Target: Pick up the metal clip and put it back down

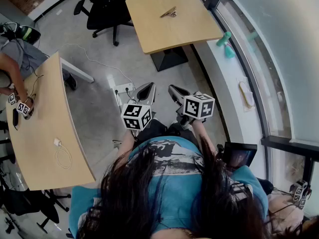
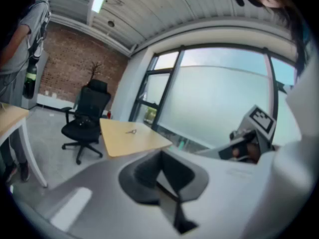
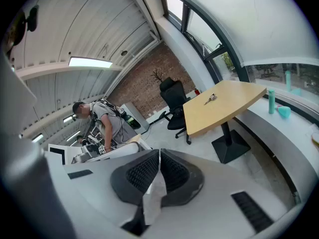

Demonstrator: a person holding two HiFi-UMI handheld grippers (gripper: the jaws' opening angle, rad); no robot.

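First, in the head view, the left gripper (image 1: 146, 92) and the right gripper (image 1: 176, 91) were held side by side, close in front of the person in the blue shirt, above the grey floor. The small metal clip (image 1: 168, 12) was seen lying on the light wooden table (image 1: 189, 29) far ahead, near its far edge and well apart from both grippers. A black office chair (image 1: 107, 4) stood left of that table. A teal bottle (image 1: 224, 39) stood on the white window ledge (image 1: 224, 78) to its right.

Next, in the left gripper view, the fingers of the left gripper (image 2: 160, 156) were seen pressed together, with nothing between them. The small metal clip (image 2: 131, 131) lay far beyond them on the light wooden table (image 2: 144, 141), with the black office chair (image 2: 87, 118) to its left. The right gripper (image 2: 251, 138) was visible at the right.

Lastly, in the right gripper view, the fingers of the right gripper (image 3: 159, 153) were closed on each other and nothing was gripped. The small metal clip (image 3: 212, 99) was seen far off on the light wooden table (image 3: 234, 103). The teal bottle (image 3: 270, 107) stood upright on the ledge to the right.
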